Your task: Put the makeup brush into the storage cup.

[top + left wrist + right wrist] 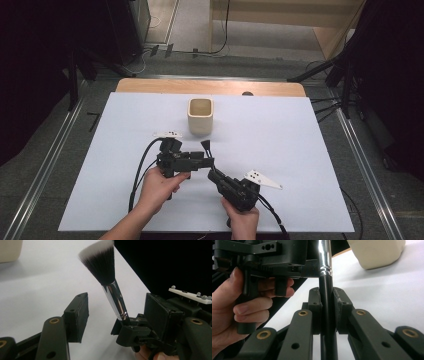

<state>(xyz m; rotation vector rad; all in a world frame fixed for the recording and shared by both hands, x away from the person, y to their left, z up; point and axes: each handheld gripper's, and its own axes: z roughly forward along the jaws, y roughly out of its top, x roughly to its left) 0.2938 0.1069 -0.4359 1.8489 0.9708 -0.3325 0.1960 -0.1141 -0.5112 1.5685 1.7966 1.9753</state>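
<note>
We hold a makeup brush (110,285) in our right gripper (212,173), whose jaws are clamped tight on the black handle, as the right gripper view (327,315) shows plainly. The brush stands up and away from that gripper, its long axis running from the handle in the jaws, through the chrome ferrule, to the white-tipped bristle head, which points toward the cream cup (200,115) on the white table sheet (300,150).

Our left gripper (207,159) sits just on the near side of the cup, level with the brush. Its jaws stand apart with the brush between them: one pad (77,315) is clear of the ferrule on one side, the other lies past it beside the right gripper. Neither pad presses on the brush yet.

The coming move, as we judge it, turns on this: the ferrule lies crosswise between our left jaws, so closing them should catch it just above the right gripper's hold.
</note>
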